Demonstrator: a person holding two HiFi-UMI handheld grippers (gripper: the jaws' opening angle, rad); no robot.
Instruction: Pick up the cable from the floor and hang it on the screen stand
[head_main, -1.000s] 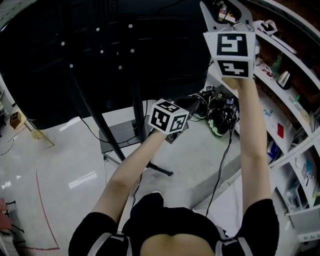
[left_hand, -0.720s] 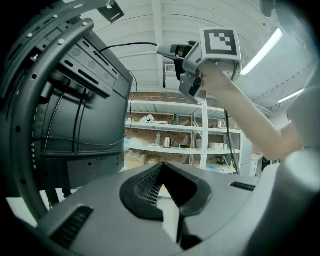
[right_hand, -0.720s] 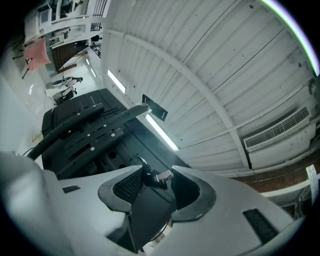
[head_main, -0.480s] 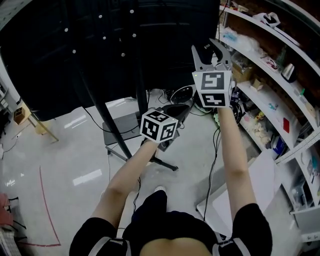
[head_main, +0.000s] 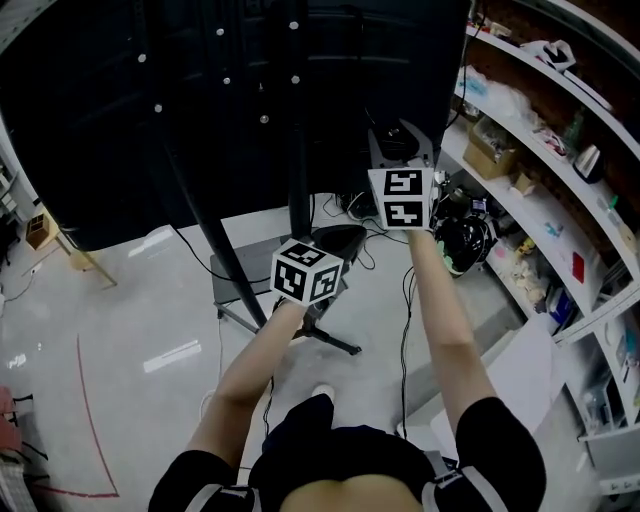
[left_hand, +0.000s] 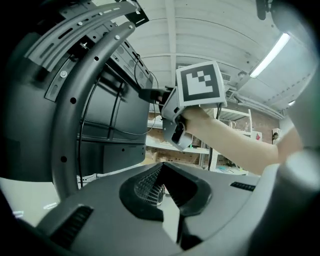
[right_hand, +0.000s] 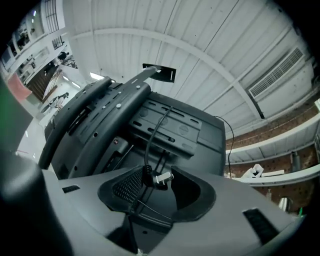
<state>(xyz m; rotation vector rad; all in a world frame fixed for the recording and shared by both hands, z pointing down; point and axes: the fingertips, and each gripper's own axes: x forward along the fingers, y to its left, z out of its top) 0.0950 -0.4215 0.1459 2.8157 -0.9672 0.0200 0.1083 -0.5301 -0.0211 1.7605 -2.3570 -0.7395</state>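
Cable (right_hand: 145, 150) plug is pinched between the jaws of your right hand-held gripper (right_hand: 159, 179), raised close to the back of the screen stand (right_hand: 95, 106), and its black lead runs up across the stand. Your left hand-held gripper (left_hand: 162, 172) is clenched on nothing, held lower, near the stand's pole.

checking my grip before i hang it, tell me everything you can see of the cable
The cable is thin, black and rubbery-looking. It ends in a black right-angle plug with a silvery metal tip pointing right. The right tool is shut on it at the plug. From there one length curves up in front of the screen's back. In the head view a slack length hangs down beside the forearm.
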